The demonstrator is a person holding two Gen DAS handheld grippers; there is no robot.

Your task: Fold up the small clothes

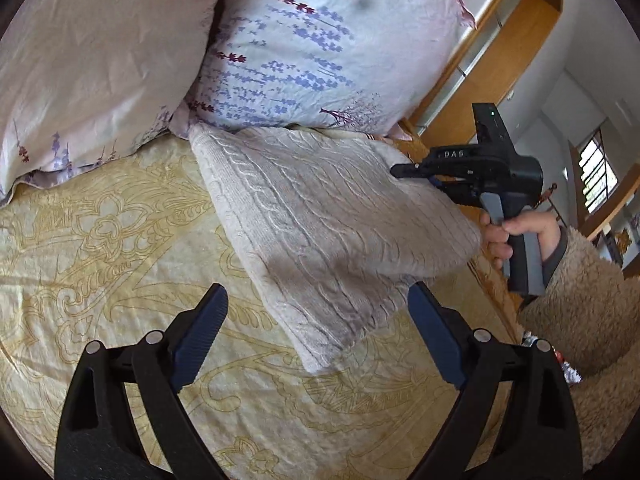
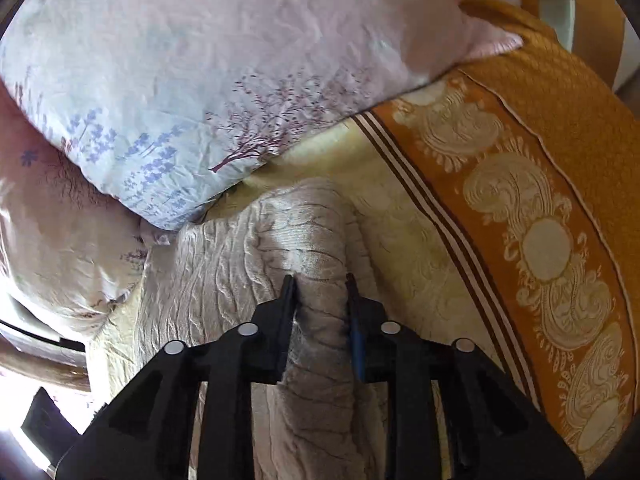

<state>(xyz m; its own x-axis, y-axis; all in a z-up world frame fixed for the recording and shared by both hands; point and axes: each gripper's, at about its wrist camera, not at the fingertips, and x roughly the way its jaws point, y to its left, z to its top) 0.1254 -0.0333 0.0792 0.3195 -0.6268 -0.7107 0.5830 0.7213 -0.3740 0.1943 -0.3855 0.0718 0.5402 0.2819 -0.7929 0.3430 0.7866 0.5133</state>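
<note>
Left gripper point(image 1: 316, 312) nearest, blue-padded jaws spread wide, nothing between them, hovering above the bedspread point(image 1: 120, 248). Just ahead, folded cream cable-knit sweater point(image 1: 320, 216) lying flat on the bed, near corner pointing between the spread fingers, far edge against the pillow.

Right gripper point(image 2: 320, 280) pinching a bunched fold of the same sweater point(image 2: 224, 264), knit pressed between both fingers and rising past the tips. From the left wrist view, right gripper point(image 1: 408, 170) seen side-on at the sweater's right edge, held by a hand point(image 1: 516, 236) in a fuzzy tan sleeve point(image 1: 580, 300).

Surface: pale yellow bedspread with embossed floral scrollwork; toward the bed's right side a striped line, then a broad orange border point(image 2: 520, 216) with cream medallions.

Beyond the sweater: floral pillow point(image 1: 320, 40), light blue-pink with purple lavender sprigs and a small tree print, resting on the bedspread. Beside it, to the left, a plainer pinkish pillow point(image 1: 92, 56).

Far right: wooden headboard frame point(image 1: 516, 32), white walls, barred window point(image 1: 596, 176) letting in daylight.
</note>
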